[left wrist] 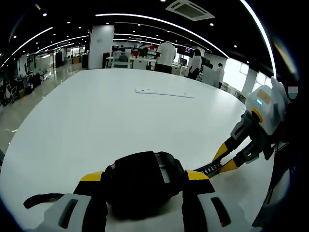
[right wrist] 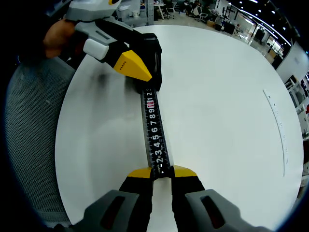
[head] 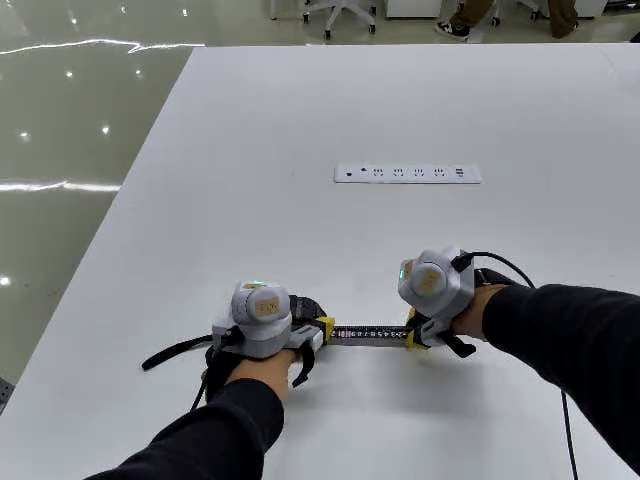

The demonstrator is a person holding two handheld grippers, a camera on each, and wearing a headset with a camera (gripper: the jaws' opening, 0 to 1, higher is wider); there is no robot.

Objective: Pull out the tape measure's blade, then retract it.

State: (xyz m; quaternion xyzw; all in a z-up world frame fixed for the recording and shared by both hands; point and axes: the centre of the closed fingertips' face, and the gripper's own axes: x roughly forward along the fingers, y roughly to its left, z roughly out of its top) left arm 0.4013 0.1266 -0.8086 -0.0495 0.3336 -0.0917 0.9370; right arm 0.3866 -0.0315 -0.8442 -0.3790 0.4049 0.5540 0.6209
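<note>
The black tape measure case (left wrist: 142,183) sits between my left gripper's (left wrist: 145,176) yellow-tipped fingers, which are shut on it; it also shows in the head view as tape measure case (head: 308,312) by the left gripper (head: 322,328) near the table's front edge. A short length of black blade (right wrist: 154,133) with white numbers runs from the tape measure case (right wrist: 147,58) to my right gripper (right wrist: 160,170), which is shut on the blade's end. In the head view the blade (head: 368,334) spans the gap to the right gripper (head: 411,334).
A white power strip (head: 407,174) lies flat mid-table, well beyond the grippers. The white table (head: 420,110) stretches far ahead; its left edge drops to a glossy floor. A black cable (head: 520,270) trails from the right gripper. People stand far off.
</note>
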